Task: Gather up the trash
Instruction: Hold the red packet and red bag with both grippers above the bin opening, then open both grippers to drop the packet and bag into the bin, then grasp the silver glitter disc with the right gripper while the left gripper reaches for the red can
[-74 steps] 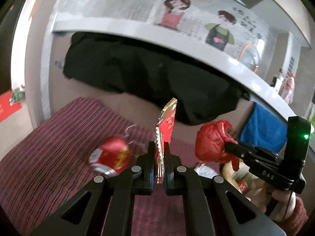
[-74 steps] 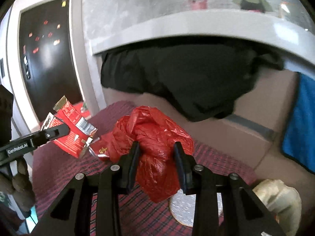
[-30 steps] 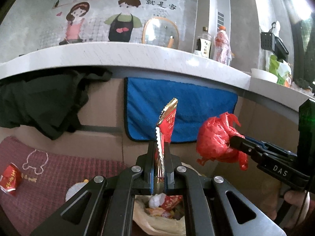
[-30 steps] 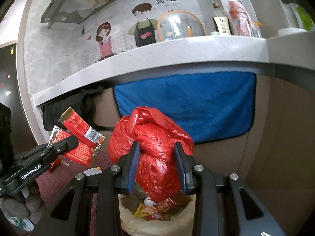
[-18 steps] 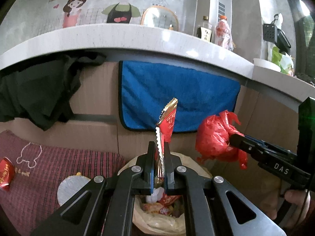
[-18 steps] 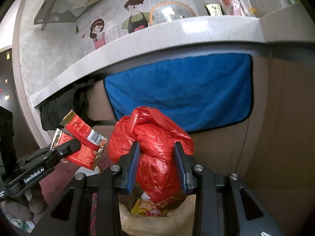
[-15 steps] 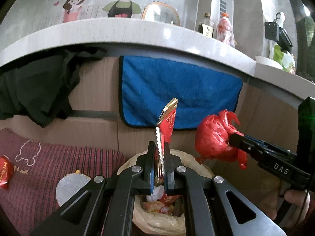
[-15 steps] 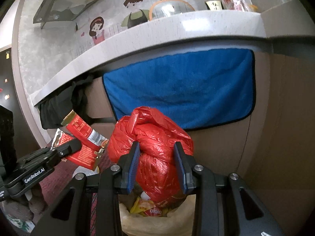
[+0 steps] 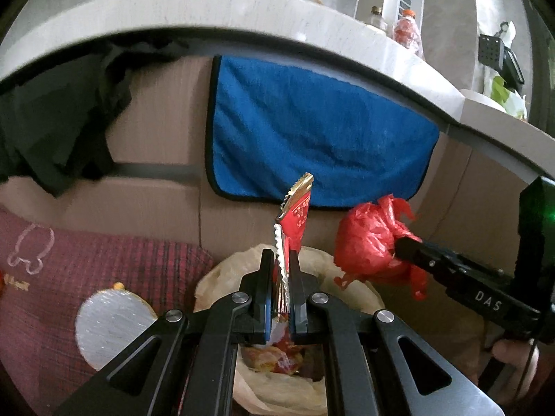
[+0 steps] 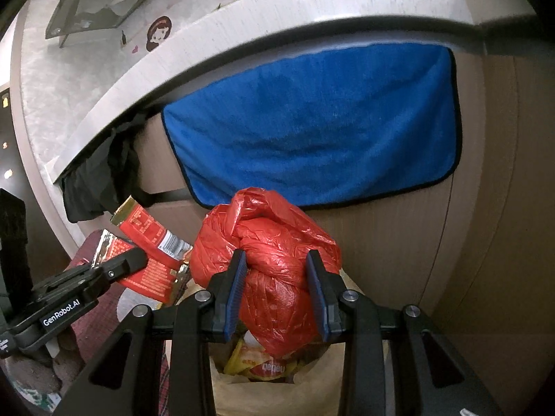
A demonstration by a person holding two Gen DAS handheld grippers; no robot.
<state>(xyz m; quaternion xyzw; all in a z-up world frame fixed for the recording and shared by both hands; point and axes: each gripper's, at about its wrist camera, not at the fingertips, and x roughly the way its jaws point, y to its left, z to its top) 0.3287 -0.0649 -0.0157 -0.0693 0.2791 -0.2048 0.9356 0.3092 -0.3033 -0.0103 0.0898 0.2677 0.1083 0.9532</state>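
A red and gold snack wrapper (image 9: 295, 215) stands upright between the pads of my left gripper (image 9: 281, 256), whose jaws are just starting to open. Right below hangs an open beige trash bag (image 9: 222, 277) with wrappers inside. My right gripper (image 10: 275, 260) is shut on a knotted red plastic bag (image 10: 267, 228), held over the same trash bag (image 10: 222, 395). The right wrist view shows the wrapper (image 10: 149, 232) and left gripper (image 10: 135, 260) at the left. In the left wrist view the red bag (image 9: 367, 246) hangs at the right.
A blue towel (image 9: 312, 138) and a black garment (image 9: 52, 121) hang from the grey counter edge (image 9: 242, 10) behind. A round silvery disc (image 9: 111, 326) lies on the red plaid cloth (image 9: 104, 260) left of the trash bag. A hand (image 9: 513, 353) holds the right gripper.
Both grippers have sunk toward the trash bag, which now lies directly under them. The gap between the left fingers looks slightly wider. The red bag stays gripped.
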